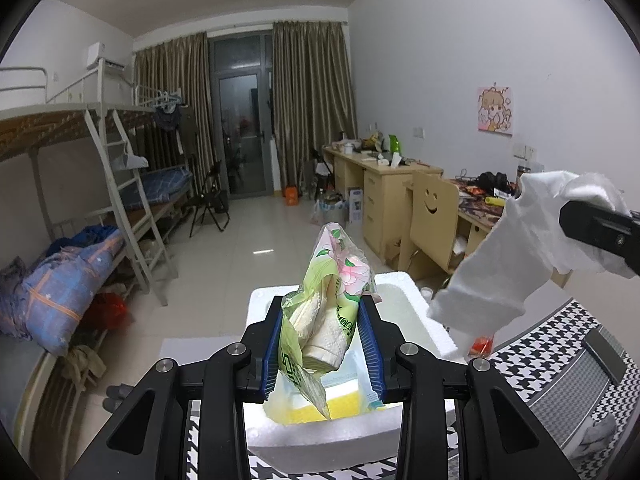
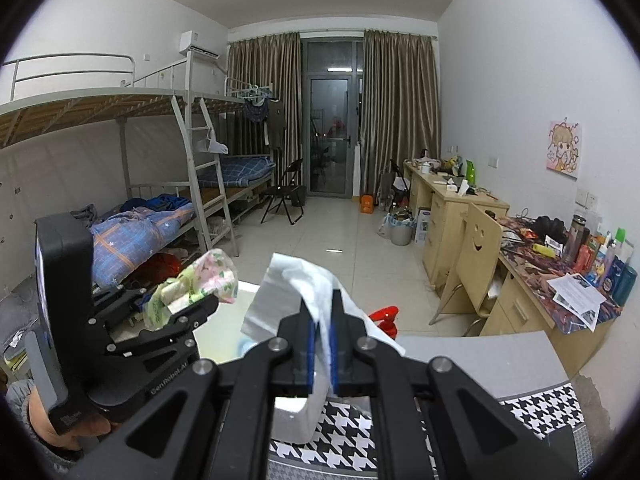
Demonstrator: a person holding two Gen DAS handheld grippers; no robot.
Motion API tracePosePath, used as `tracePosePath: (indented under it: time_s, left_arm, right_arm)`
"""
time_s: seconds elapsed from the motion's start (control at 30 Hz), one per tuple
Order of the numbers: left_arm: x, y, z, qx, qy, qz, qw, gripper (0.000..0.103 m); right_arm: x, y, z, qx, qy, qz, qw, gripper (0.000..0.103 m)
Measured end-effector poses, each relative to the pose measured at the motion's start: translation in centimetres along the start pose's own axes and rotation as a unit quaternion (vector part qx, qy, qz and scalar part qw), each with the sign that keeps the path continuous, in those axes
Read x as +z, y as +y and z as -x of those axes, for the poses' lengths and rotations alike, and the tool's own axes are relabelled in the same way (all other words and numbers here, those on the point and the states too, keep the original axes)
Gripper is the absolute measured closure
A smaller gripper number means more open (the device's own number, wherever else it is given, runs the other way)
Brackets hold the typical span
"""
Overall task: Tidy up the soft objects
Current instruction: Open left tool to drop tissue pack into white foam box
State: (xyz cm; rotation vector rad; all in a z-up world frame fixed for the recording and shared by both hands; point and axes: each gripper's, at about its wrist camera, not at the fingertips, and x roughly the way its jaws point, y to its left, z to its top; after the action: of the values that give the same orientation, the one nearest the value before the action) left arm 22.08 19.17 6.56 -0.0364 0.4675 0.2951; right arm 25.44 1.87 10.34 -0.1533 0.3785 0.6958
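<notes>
Hovering above an open white foam box (image 1: 416,320), the left gripper (image 1: 324,344) clamps a soft green plastic pack of tissues printed with pink flowers (image 1: 336,280). The pack stands nearly upright between the blue pads, its long axis rising away from the camera, its lower end hanging over the box's yellow-lined interior. The box lies directly below and just ahead of this gripper, so the left one looks nearer to the drop.

The right gripper (image 2: 322,344) is closed almost completely on a thin white cloth (image 2: 304,284), only a sliver of fabric between its blue pads. The cloth hangs in a long limp fold toward the box's right rim, seemingly above rather than inside it. A red object (image 2: 384,318) sits beyond the box, which rests on a black-and-white houndstooth surface (image 1: 540,344).
</notes>
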Motion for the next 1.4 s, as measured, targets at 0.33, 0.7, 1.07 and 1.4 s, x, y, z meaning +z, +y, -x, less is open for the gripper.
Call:
tracePosePath:
  time_s: [0.33, 0.7, 1.07, 1.4]
  left_arm:
    - [-0.5, 0.5, -2.6, -0.016, 0.03, 0.0, 0.9994, 0.059]
    - [-1.3, 2.1, -2.9, 0.003, 0.039, 0.006, 0.9992, 0.012]
    - [-1.9, 5.1, -0.5, 0.05, 0.013, 0.033, 0.9981, 0.001]
    - [-2.7, 7.0, 0.4, 0.065, 0.012, 0.047, 0.9967, 0.001]
  right_arm:
    - [0.2, 0.1, -1.1, -0.002, 0.006, 0.0, 1.0, 0.095]
    - [0.6, 0.7, -2.1, -0.001, 0.013, 0.005, 1.0, 0.095]
    - [1.3, 1.9, -3.0, 0.014, 0.012, 0.013, 1.0, 0.095]
    - [2.1, 3.5, -3.4, 0.028, 0.006, 0.025, 0.999, 0.095]
